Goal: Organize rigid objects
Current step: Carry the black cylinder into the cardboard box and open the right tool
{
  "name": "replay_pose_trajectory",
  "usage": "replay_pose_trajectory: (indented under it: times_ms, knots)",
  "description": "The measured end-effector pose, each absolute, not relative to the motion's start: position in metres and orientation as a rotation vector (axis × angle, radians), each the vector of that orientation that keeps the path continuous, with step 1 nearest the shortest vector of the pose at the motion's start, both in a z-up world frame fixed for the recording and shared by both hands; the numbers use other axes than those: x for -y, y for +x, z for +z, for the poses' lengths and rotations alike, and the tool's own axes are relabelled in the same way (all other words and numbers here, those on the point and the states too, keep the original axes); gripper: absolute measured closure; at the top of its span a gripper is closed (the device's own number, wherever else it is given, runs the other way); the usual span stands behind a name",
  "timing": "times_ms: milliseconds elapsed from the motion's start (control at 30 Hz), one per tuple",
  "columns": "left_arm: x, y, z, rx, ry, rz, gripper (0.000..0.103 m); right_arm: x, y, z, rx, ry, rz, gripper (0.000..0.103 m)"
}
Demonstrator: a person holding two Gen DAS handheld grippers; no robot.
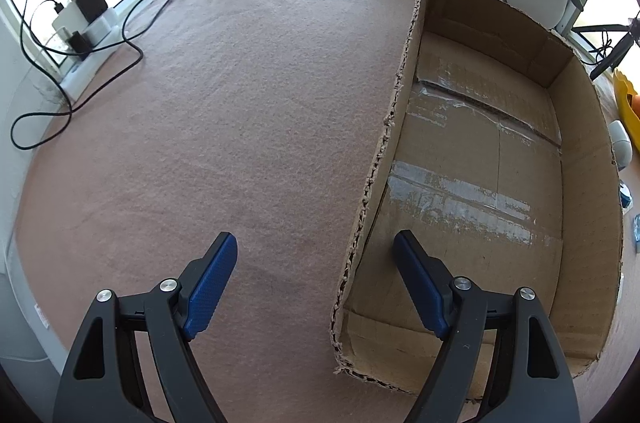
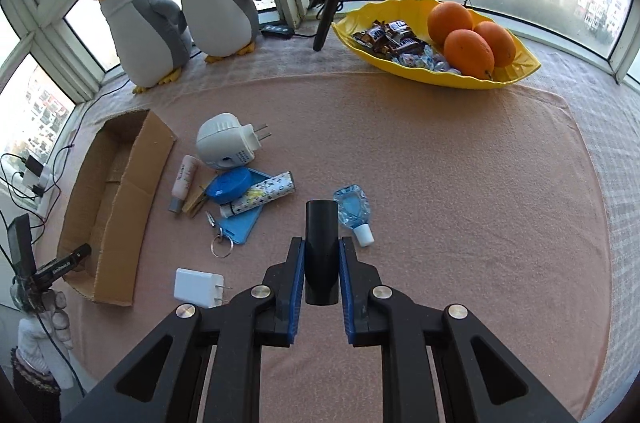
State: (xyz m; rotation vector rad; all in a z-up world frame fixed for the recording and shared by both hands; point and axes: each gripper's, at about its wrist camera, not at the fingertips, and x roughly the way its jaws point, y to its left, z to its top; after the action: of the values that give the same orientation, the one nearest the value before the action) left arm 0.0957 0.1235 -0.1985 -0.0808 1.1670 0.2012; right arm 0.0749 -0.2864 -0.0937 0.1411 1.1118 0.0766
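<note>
Black cylinder clamped in right gripper, long axis pointing forward; left gripper spread wide, holding nothing

Bright window daylight, fisheye-warped edges

Cardboard box at left on worktop; cluttered small items just right of it; fruit tray behind, plush penguins behind box.

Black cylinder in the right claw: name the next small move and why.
Probably carry the black cylinder left toward the open cardboard box: the right claw is already shut on it, and the box looks empty, with the left claw open at its wall.
</note>
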Motion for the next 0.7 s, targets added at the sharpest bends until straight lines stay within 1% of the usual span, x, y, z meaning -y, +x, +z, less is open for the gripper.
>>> replay_pose_trajectory:
  times_ms: [233,700]
  knots:
    - [-0.127,0.094,-0.199,-1.165,-0.084,0.179,0.022,0.202,0.075,-0.074,-1.069,0.062,0.201,0.088]
    - [-0.128,0.094,-0.200,-1.154,-0.047,0.120,0.022,0.084,0.083,-0.087,-1.073,-0.046,0.311,0.088]
